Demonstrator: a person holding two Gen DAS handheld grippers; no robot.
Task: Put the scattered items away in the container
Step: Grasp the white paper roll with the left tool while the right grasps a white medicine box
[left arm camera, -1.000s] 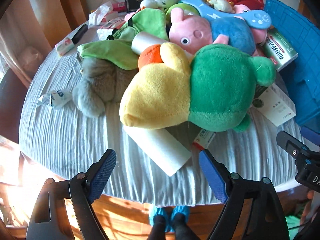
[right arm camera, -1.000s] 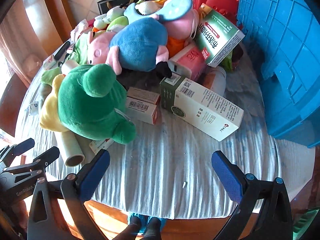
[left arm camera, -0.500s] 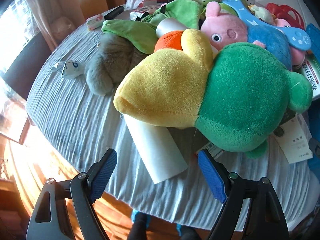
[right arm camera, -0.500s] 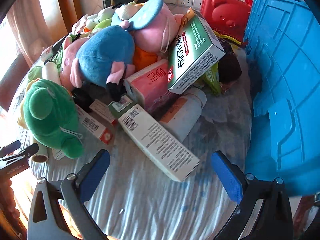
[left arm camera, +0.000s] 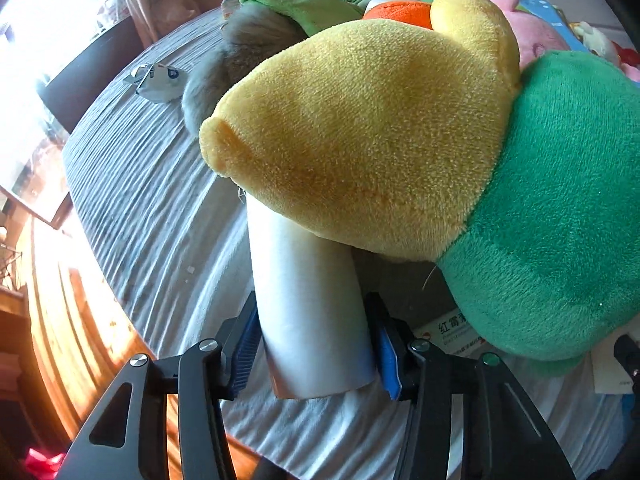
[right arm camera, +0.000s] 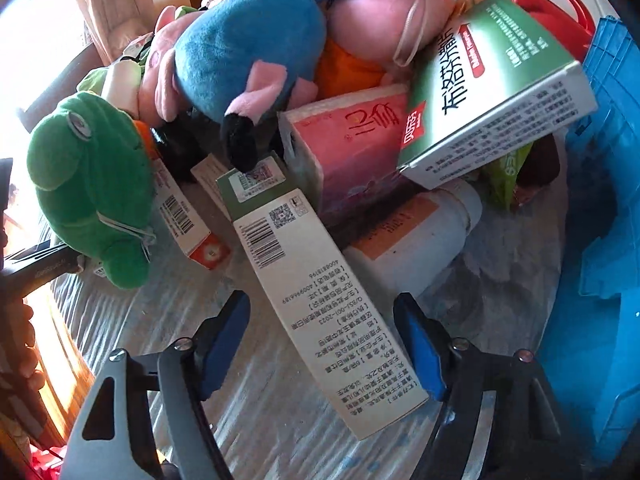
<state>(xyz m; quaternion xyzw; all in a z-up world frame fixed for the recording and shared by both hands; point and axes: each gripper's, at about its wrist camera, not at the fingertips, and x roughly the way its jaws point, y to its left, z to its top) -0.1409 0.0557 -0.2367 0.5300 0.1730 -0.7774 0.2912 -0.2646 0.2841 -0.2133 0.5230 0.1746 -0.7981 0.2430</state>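
Note:
A white paper roll [left arm camera: 308, 300] lies on the grey tablecloth [left arm camera: 152, 200], its far end tucked under a yellow-and-green plush toy [left arm camera: 380, 140]. My left gripper [left arm camera: 316, 344] straddles the roll's near end; its jaws are closing and both blue pads [left arm camera: 246, 340] touch the roll's sides. In the right wrist view, a long white-and-green box [right arm camera: 320, 312] lies slanted between the fingers of my right gripper [right arm camera: 320, 348]. Those jaws are closing too, with a gap still showing on the left side of the box. The blue crate [right arm camera: 600, 240] stands to the right.
Behind the box lie a white bottle [right arm camera: 416, 240], a pink box [right arm camera: 352, 148], a green-and-white box [right arm camera: 496, 80], plush toys [right arm camera: 248, 48] and a red case [right arm camera: 548, 0]. The table's wooden edge [left arm camera: 80, 300] runs close on the left. A hand [right arm camera: 20, 340] is at the left.
Both grippers have sunk toward the table and rolled, and their jaws have narrowed. The left closed in on the white roll; the right moved right and came over the long box.

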